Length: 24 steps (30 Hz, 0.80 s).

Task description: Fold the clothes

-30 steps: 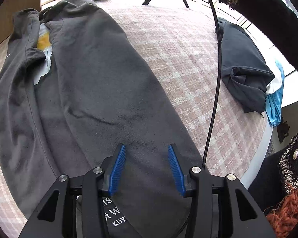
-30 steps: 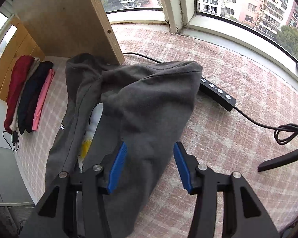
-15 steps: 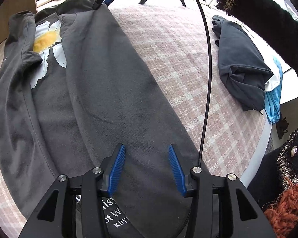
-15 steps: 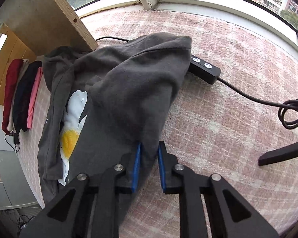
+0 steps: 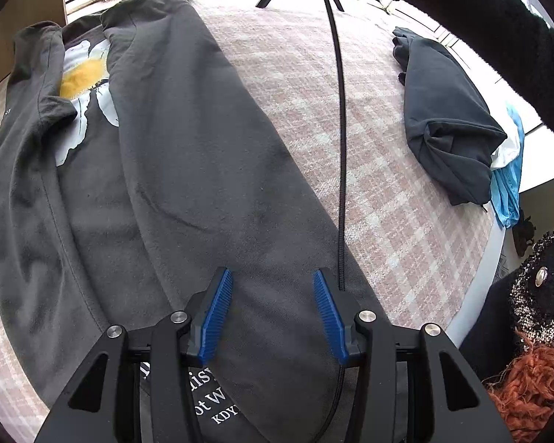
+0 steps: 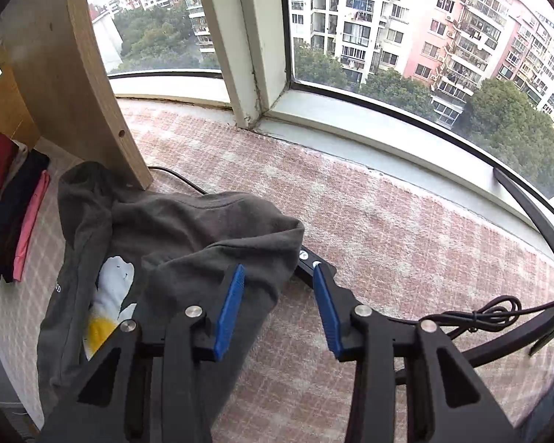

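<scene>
A dark grey T-shirt [image 5: 188, 155] with a daisy print [image 5: 81, 85] lies lengthwise on the pink plaid tablecloth [image 5: 351, 110], its right side folded over the middle. My left gripper [image 5: 271, 275] hovers open over the hem end, with flat fabric under it and white lettering below. In the right wrist view the shirt's shoulder end [image 6: 188, 229] lies bunched beside the daisy print [image 6: 110, 295]. My right gripper [image 6: 279, 271] stands just above that corner. Its jaws are opening, and the cloth edge lies behind the left finger [image 6: 231, 306] with no pad pressing on it.
A folded navy garment [image 5: 450, 125] and a blue-and-white cloth [image 5: 506, 177] lie at the table's right edge. A black cable [image 5: 341, 147] hangs over the shirt. A button control box [image 6: 308, 258], a wooden panel [image 6: 74, 92], stacked folded clothes [image 6: 14, 214] and the window sill [image 6: 387, 147] surround the shoulder end.
The right gripper pinched the folded shoulder edge half a second ago, then let it go and lifted back. The fold now lies on the shirt. The left gripper barely shifted.
</scene>
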Tool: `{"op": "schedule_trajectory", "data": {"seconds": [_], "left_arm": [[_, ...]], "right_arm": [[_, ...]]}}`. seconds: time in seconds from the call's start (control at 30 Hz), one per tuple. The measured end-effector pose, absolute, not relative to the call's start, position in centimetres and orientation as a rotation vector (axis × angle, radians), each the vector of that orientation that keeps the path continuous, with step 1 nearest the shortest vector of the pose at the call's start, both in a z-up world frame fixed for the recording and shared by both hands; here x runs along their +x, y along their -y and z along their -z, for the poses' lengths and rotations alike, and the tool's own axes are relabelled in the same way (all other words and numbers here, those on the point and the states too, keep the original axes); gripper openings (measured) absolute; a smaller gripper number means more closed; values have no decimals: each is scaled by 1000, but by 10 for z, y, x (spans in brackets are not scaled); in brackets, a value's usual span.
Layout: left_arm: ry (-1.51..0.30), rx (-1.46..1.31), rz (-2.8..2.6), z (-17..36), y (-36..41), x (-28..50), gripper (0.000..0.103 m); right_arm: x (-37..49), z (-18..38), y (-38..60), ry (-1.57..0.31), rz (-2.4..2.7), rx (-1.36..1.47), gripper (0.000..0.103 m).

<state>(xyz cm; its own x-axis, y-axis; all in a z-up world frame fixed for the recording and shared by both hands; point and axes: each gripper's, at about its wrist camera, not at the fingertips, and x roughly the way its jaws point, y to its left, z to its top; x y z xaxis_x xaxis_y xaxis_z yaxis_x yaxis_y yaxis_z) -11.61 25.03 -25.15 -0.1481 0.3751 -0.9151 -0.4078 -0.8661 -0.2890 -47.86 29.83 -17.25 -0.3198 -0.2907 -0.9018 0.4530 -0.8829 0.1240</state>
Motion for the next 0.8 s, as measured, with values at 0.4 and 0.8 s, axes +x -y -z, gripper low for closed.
{"op": "schedule_trajectory", "data": {"seconds": [0.4,0.8], "left_arm": [[-34,-1636,-2096,240,-227,-108,43],[-338,-1549,-2525,208,-151,-184,44]], "right_arm": [[-468,201,-235,-351,2179,1469,39],[-476,232,-148,62,1809,1581,53]]}}
